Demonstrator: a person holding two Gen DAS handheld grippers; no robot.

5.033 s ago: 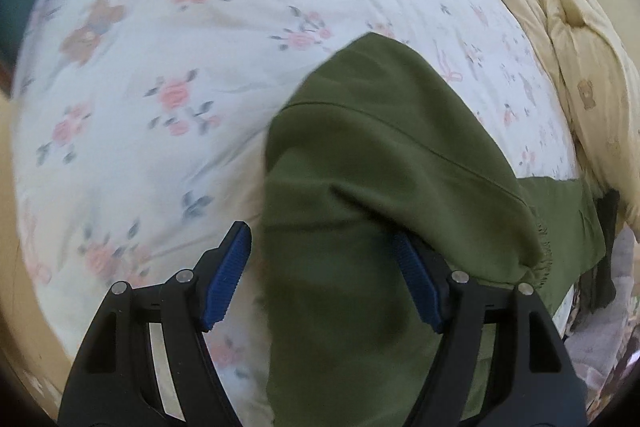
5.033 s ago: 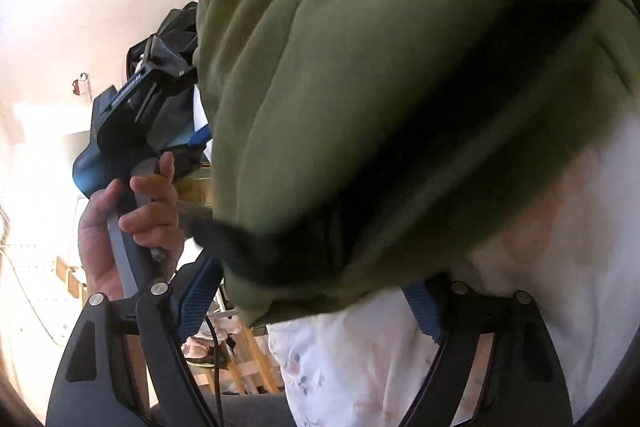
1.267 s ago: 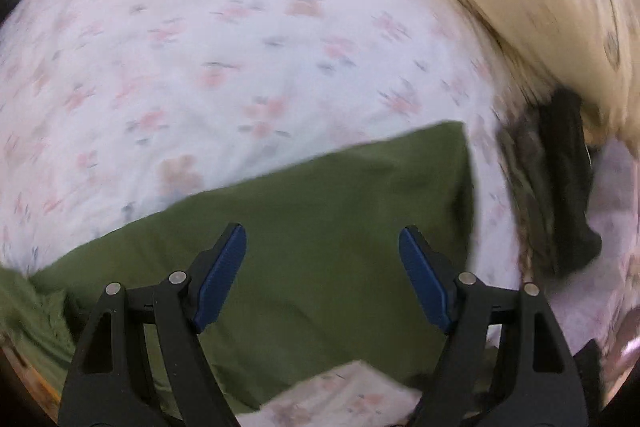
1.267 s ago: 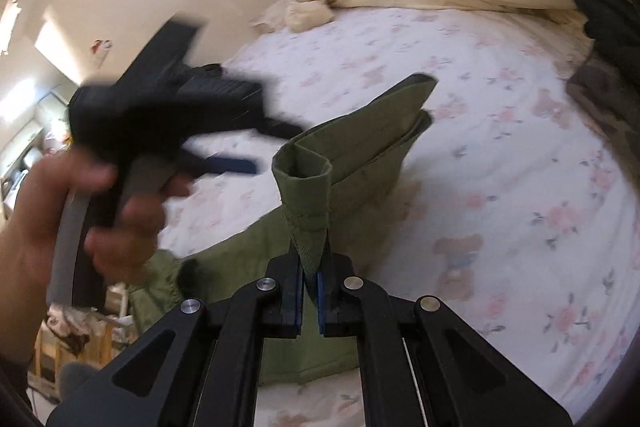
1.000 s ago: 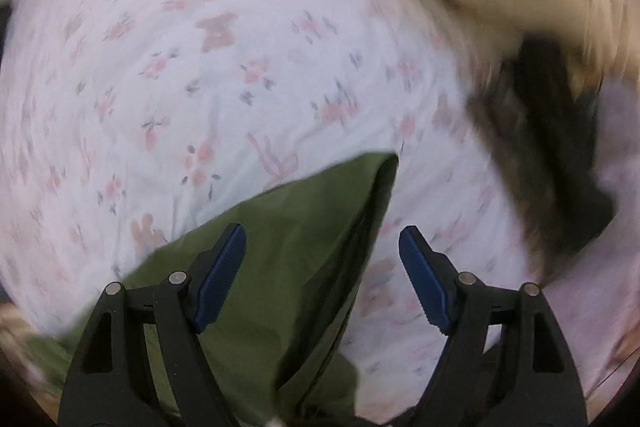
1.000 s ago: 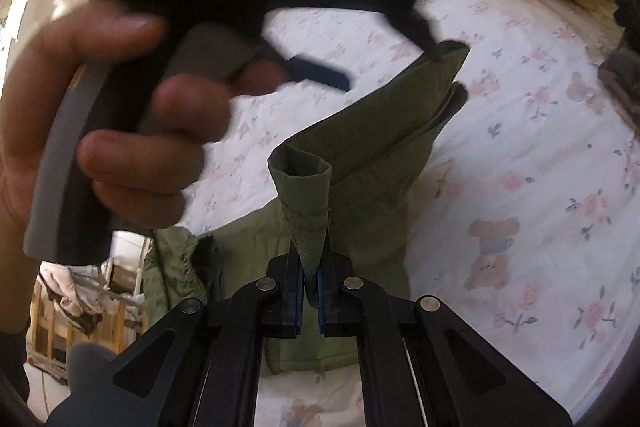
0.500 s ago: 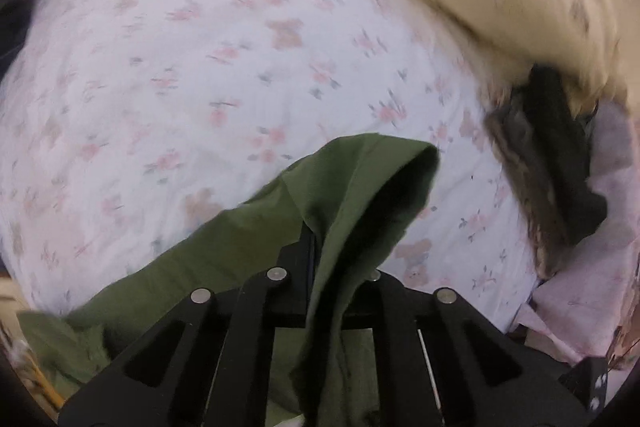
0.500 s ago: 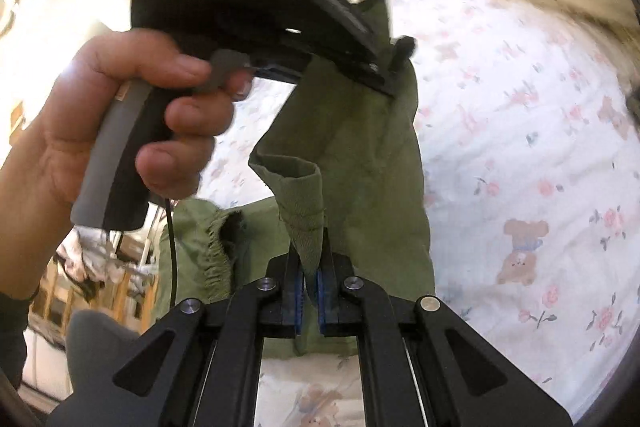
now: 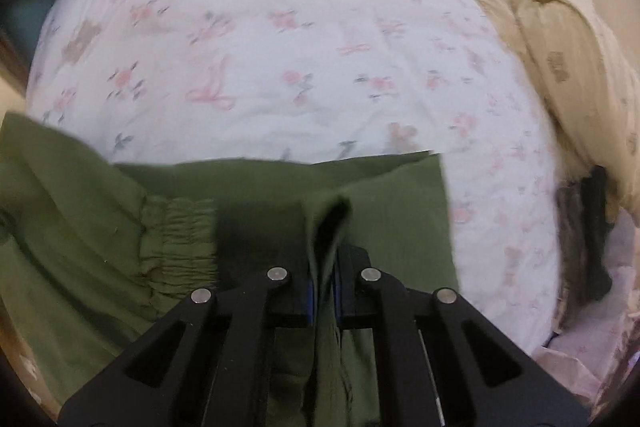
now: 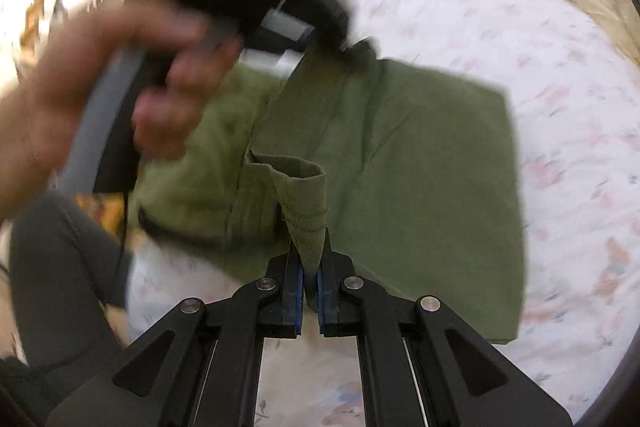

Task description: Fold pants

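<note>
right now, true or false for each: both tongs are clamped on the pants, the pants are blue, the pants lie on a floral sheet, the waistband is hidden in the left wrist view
Both tongs are clamped on the pants: true. The left tongs and right tongs each pinch a fold of the pants.
The pants are blue: false, they are olive green.
The pants lie on a floral sheet: true.
The waistband is hidden in the left wrist view: false, the gathered waistband shows left of the tongs.
</note>
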